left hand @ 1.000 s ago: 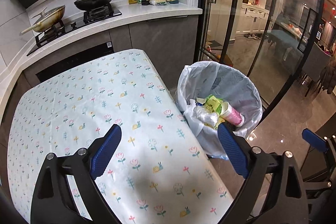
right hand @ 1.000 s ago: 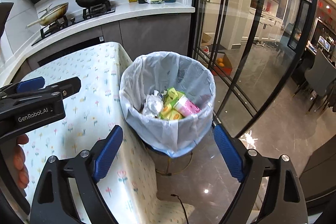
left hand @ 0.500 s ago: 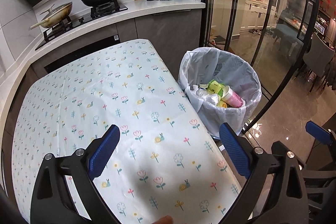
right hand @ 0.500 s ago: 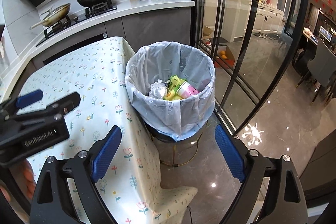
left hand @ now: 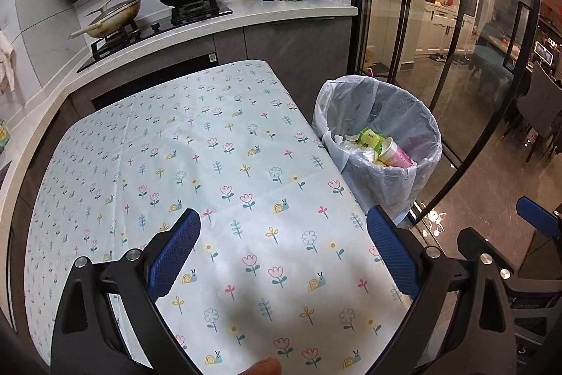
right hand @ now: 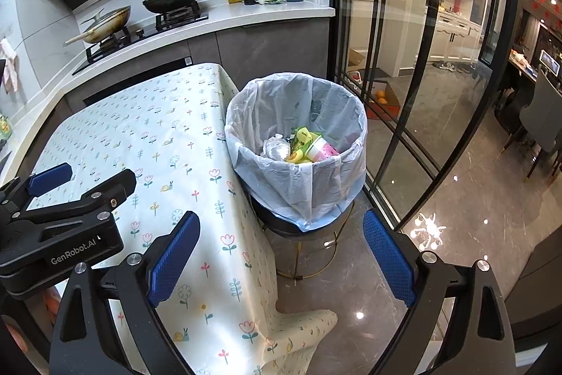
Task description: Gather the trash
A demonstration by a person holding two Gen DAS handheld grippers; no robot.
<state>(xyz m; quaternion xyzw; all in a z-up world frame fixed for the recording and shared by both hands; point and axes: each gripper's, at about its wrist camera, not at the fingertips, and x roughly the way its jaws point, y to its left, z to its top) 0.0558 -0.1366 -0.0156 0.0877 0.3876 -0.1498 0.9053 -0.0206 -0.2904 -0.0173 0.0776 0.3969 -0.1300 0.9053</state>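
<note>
Holding wrappers and a cup [right hand: 321,148] (pink), lined bin [right hand: 298,192].

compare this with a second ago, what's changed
Both grippers have pulled back from the trash bin, which now sits farther off in both views. The right gripper has just been opening wider, nothing between its fingers. The left gripper stays open and empty. The trash in the bin and the tablecloth are unchanged.

"GenRobot.AI" printed on left claw [right hand: 49,178] body; nothing else legible.
</note>
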